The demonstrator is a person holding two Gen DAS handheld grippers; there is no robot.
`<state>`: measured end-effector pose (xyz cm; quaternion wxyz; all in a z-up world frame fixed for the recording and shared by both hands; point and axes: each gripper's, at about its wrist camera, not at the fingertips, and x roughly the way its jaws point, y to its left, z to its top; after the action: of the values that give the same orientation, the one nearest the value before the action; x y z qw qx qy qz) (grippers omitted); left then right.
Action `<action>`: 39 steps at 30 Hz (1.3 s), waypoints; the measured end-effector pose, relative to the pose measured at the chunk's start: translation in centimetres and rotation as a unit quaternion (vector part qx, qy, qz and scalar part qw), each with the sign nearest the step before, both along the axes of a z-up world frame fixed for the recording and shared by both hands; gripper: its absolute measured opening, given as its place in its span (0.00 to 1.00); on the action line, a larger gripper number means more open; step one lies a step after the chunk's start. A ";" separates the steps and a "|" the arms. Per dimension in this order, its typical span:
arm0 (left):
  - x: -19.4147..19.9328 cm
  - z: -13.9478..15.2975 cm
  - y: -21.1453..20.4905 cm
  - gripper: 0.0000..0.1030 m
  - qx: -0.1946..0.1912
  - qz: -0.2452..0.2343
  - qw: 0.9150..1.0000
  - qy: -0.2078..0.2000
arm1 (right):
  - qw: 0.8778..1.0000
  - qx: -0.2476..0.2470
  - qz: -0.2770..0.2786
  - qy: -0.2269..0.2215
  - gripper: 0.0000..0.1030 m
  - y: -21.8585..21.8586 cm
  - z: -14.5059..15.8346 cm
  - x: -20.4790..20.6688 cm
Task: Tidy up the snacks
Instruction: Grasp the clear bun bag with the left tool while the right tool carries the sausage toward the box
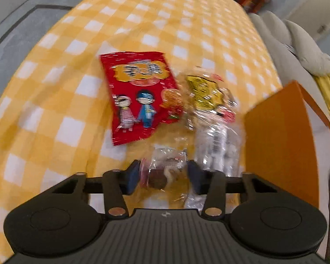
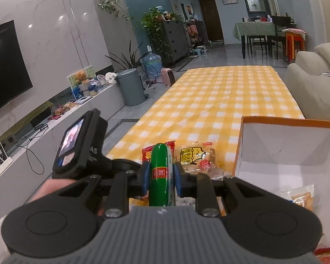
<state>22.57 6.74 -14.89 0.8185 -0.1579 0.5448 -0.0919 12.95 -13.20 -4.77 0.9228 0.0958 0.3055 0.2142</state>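
My left gripper points down at the yellow checked tablecloth, and its pads sit against the two sides of a small clear packet with a brown snack inside. Beyond it lie a red cartoon snack bag and a clear bag with a yellow label. My right gripper is shut on a green sausage-shaped snack with a red label, held above the table left of the open orange box. The red bag and yellow-label bag show behind it.
The orange box wall stands close on the right of the left gripper. Wrapped snacks lie inside the box. A hand carries the left gripper body at the table's left edge. A sofa flanks the right side, a grey bin the left.
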 end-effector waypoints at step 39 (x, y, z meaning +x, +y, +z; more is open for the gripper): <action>-6.3 10.9 -4.7 0.42 -0.135 -0.129 0.978 -0.098 | 0.964 -0.124 -0.183 0.150 0.20 -13.8 -2.2 1.1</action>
<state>16.25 2.02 -3.95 0.8202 -0.1853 0.4607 -0.2841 14.04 -26.98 -6.97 0.8947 0.0656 0.4416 -0.0151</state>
